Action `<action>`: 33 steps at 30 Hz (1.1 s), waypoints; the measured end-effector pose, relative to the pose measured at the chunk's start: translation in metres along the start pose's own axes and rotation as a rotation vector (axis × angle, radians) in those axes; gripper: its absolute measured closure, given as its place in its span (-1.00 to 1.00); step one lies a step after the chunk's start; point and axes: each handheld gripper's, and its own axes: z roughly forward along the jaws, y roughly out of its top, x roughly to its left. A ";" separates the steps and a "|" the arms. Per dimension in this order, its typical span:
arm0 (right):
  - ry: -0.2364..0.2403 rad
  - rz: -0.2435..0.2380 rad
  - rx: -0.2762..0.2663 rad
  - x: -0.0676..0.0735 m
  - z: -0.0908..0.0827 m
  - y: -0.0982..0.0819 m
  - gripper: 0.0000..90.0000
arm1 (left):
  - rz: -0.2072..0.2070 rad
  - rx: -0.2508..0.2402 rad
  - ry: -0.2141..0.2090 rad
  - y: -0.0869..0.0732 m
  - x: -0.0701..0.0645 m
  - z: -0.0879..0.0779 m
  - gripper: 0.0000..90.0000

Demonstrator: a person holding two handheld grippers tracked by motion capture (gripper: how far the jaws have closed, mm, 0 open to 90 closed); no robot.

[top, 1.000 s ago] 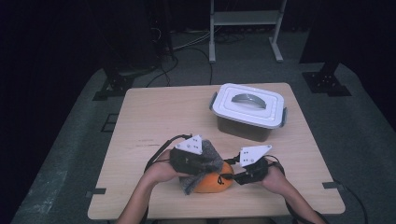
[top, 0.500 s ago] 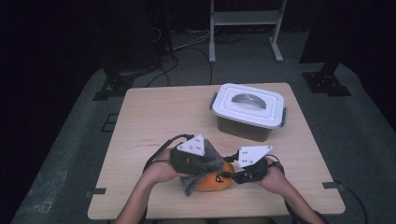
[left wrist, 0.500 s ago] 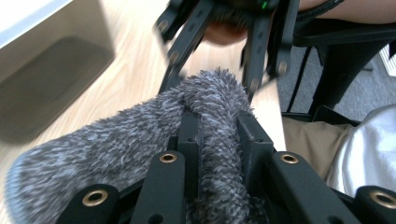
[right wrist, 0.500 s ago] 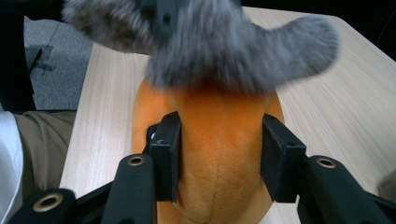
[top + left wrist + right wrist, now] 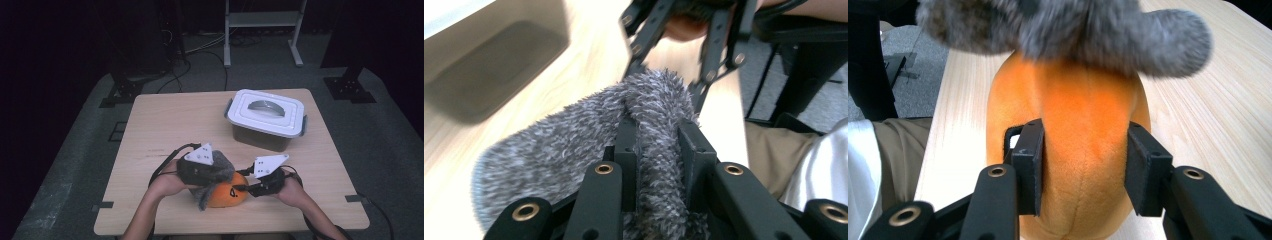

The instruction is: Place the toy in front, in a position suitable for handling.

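On the near edge of the wooden table (image 5: 165,120) an orange plush toy (image 5: 227,196) lies between the person's two hands, with a grey fuzzy cloth (image 5: 214,176) draped over its top and hanging down its left side. The left gripper (image 5: 658,145) is clamped on a fold of that grey cloth: in the left gripper view the fur is pinched tight between the two black jaws and bulges out ahead of them. The right gripper (image 5: 1083,167) has its jaws on either flank of the orange toy; they have just been closing, and in the right gripper view both pads press into the plush. Farther back on the table, well apart from the hands, stands a white lidded box (image 5: 266,119) with a grey handle recess in the lid and clips at its sides; nothing lies between it and the toy. Beyond the table a white metal stand (image 5: 262,20) and several cables (image 5: 210,50) sit on the dark floor. From above, the grey plates and the hands hide both sets of jaws, and the cloth covers much of the toy. In the left gripper view the box is a blur at the upper left, and the other gripper's black linkage (image 5: 684,40) is smeared.
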 end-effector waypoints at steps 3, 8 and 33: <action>-0.008 0.009 0.002 -0.002 -0.004 -0.004 0.24 | -0.027 0.013 0.025 -0.012 0.003 -0.008 0.64; 0.013 0.033 0.002 -0.006 -0.011 -0.009 0.10 | -0.057 -0.015 -0.006 -0.023 0.001 -0.005 0.64; 0.024 0.039 -0.017 -0.003 -0.015 -0.005 -0.32 | -0.072 -0.002 -0.070 -0.031 0.000 0.001 0.64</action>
